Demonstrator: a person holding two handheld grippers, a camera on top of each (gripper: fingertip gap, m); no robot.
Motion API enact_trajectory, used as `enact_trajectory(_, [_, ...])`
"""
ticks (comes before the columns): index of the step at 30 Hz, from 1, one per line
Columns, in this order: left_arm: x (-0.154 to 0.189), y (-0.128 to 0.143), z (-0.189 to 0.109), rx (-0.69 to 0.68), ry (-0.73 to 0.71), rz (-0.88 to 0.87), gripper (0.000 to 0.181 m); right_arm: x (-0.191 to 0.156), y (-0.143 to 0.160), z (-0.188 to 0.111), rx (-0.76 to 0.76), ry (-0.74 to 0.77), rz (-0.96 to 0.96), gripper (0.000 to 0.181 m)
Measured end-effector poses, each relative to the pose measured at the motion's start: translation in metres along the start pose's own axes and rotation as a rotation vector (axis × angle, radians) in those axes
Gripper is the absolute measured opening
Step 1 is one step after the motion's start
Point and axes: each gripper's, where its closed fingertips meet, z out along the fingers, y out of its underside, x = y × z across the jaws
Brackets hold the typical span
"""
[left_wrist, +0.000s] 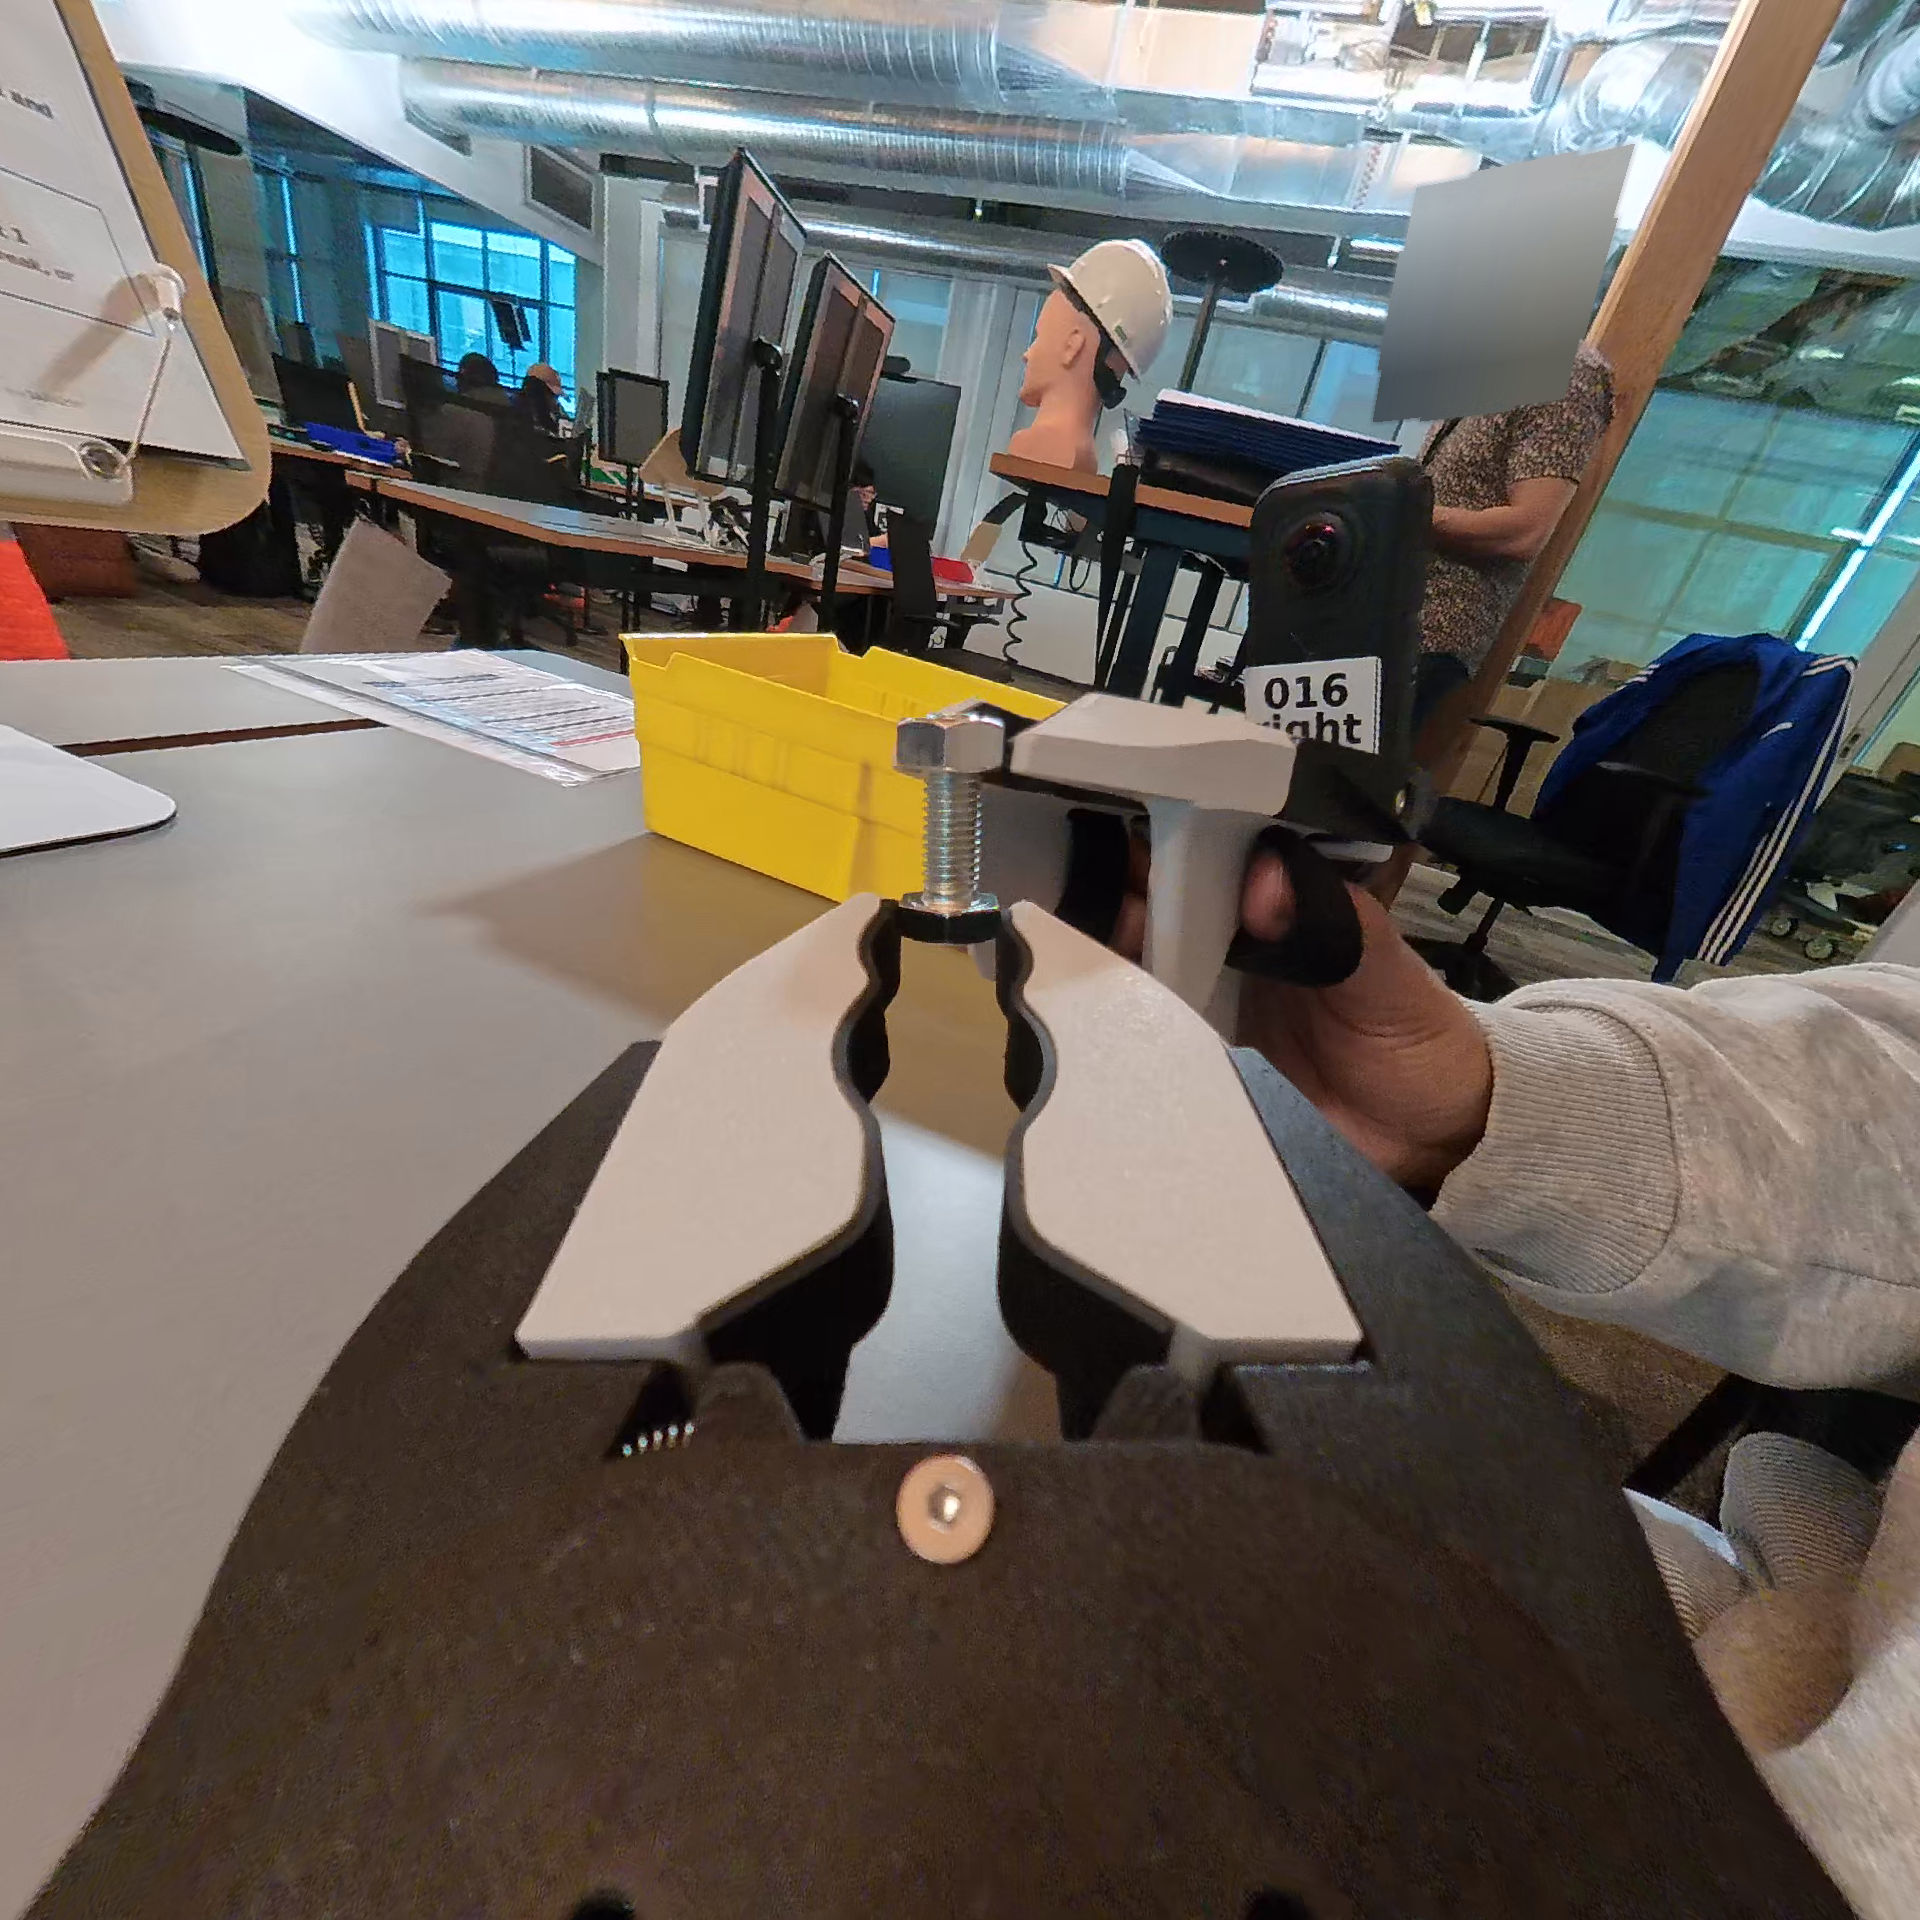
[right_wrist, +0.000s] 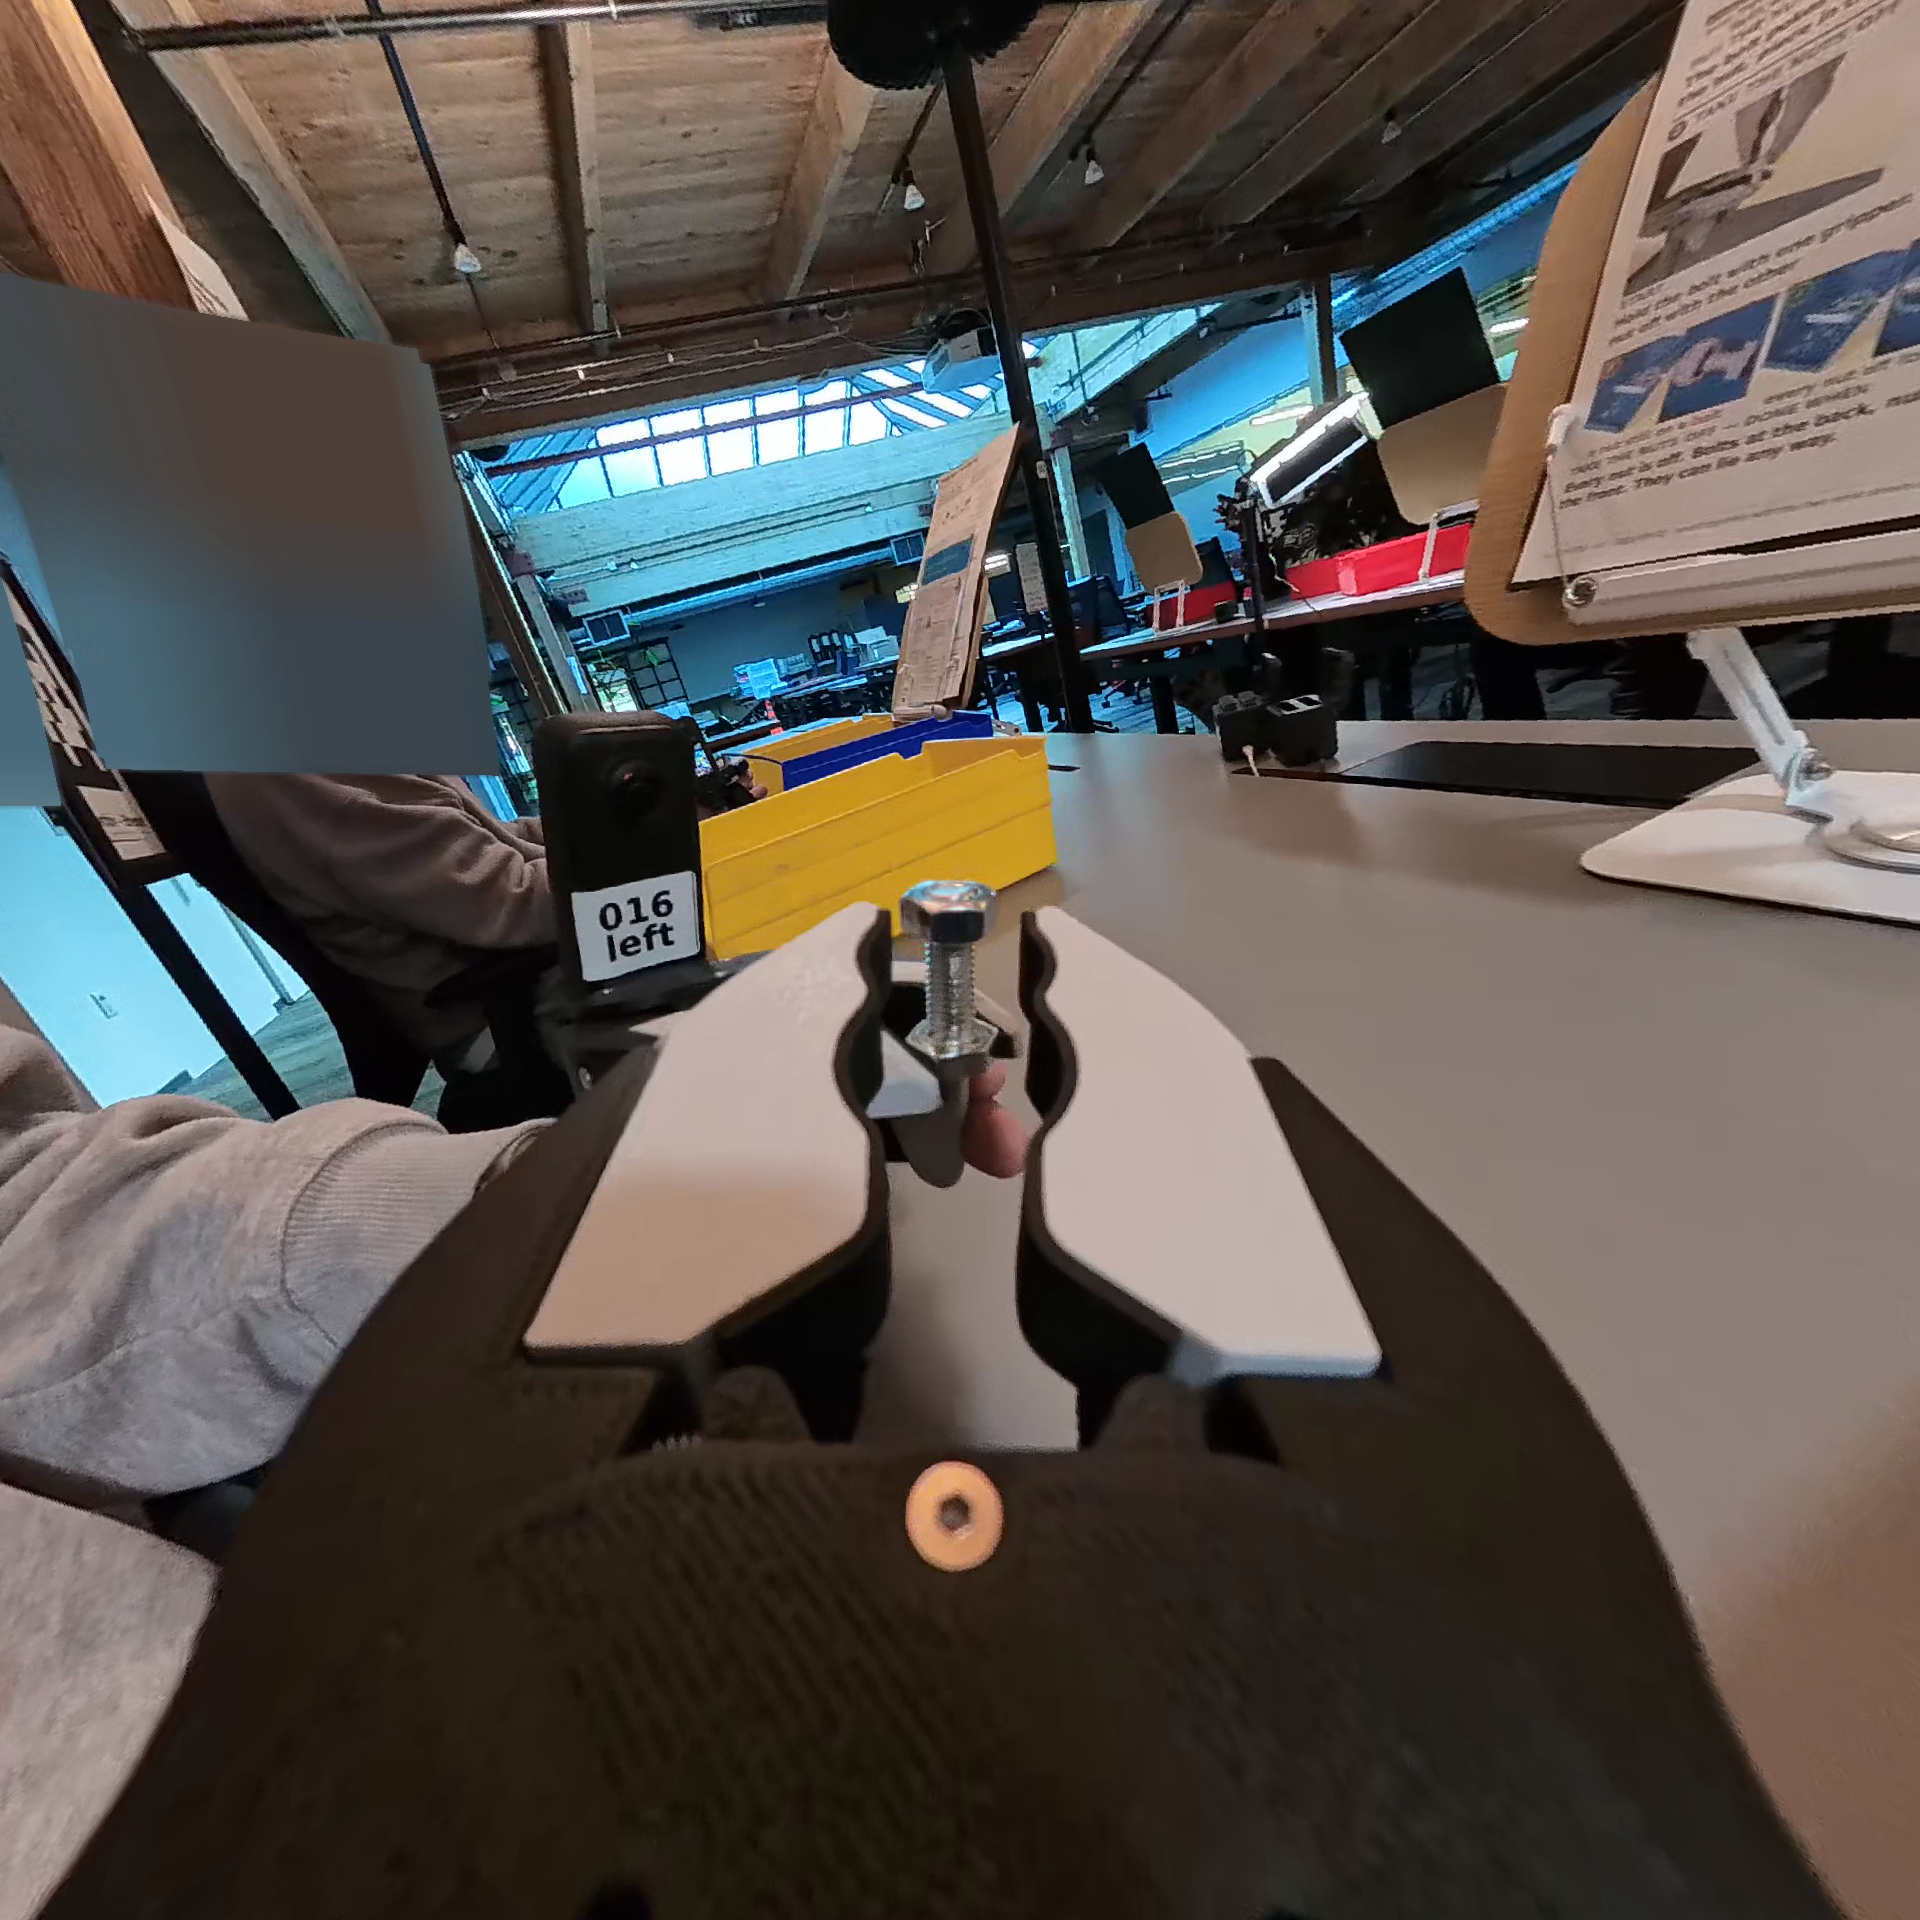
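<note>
A silver bolt (left_wrist: 951, 831) stands upright above the grey table (left_wrist: 312, 987), head up, with a nut (left_wrist: 948, 923) at its lower end. My left gripper (left_wrist: 943, 914) is shut on the nut and holds the bolt up. My right gripper (left_wrist: 987, 743) comes in from the right at the height of the bolt head. In the right wrist view the right gripper (right_wrist: 954, 925) has its fingertips on either side of the bolt (right_wrist: 948, 977) head, with a narrow gap showing on the right side. The nut (right_wrist: 951, 1042) and left gripper (right_wrist: 935, 1070) show below it.
A yellow bin (left_wrist: 748, 769) sits on the table just beyond the bolt, with a blue bin (right_wrist: 883, 743) behind it. A document stand (right_wrist: 1714, 312) with a white base is at the table's side. A laminated sheet (left_wrist: 468, 707) lies farther back. A chair with a blue jacket (left_wrist: 1714, 790) stands off the table. My left and right fingertips are right by each other.
</note>
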Motion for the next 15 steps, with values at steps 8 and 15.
enact_trajectory(8, [-0.003,-0.004,-0.002,0.023,-0.006,-0.020,0.018,0.015,0.000,-0.004,0.012,0.052,0.068,0.020])
enact_trajectory(15, [-0.001,-0.001,-0.001,0.008,-0.001,-0.010,0.018,0.006,-0.006,-0.004,0.046,-0.004,0.091,0.026])
